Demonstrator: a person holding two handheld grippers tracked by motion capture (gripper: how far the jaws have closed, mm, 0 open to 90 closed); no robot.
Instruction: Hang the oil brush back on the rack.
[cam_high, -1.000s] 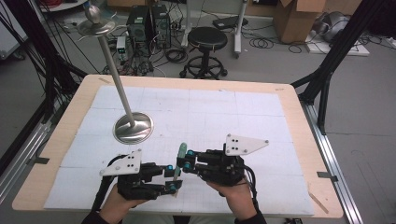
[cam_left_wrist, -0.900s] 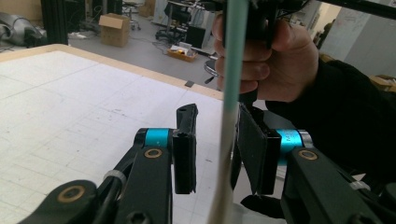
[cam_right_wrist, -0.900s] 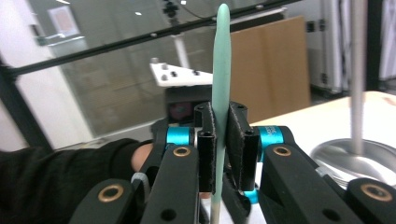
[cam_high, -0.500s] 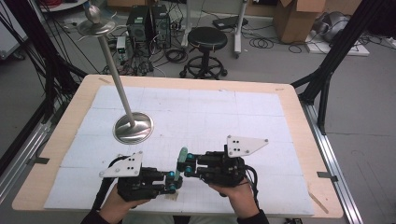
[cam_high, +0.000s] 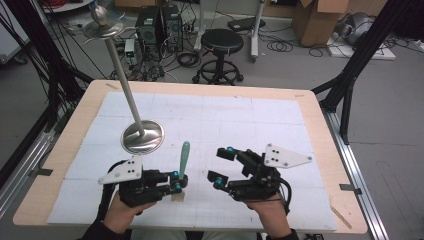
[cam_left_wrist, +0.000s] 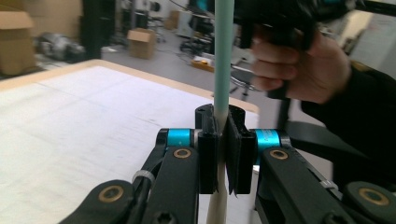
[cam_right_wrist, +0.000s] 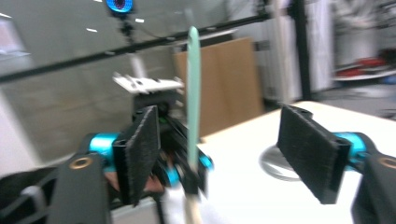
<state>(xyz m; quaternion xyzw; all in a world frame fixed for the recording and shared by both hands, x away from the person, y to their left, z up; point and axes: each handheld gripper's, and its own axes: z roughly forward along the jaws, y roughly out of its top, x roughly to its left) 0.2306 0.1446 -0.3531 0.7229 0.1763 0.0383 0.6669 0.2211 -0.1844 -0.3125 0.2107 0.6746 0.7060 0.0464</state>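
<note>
While the two grippers are sitting close to the near edge of the table (cam_high: 60, 165), most of the white gridded sheet beyond them is lying bare, so there is plenty of room toward the far side and out to the right. The metal stand (cam_high: 142, 136) is resting its round base on the sheet just beyond the left gripper (cam_high: 176, 182), with its thin pole leaning up and away to the left.

The left gripper is clamping its jaws tight on a slim pale green stick (cam_high: 184, 159), gripping it low down near its cream-coloured end. The stick is standing almost upright off the table, its long axis running bottom to top with the green end pointing upward. In the left gripper view the stick (cam_left_wrist: 221, 70) is rising straight up from between the pressed pads.

The right gripper (cam_high: 223, 167) has just been opening its jaws, and they are standing wide apart with nothing between them, a little to the right of the stick. In the right gripper view the stick (cam_right_wrist: 193, 93) is showing upright beyond the spread pads (cam_right_wrist: 140, 154)
</note>
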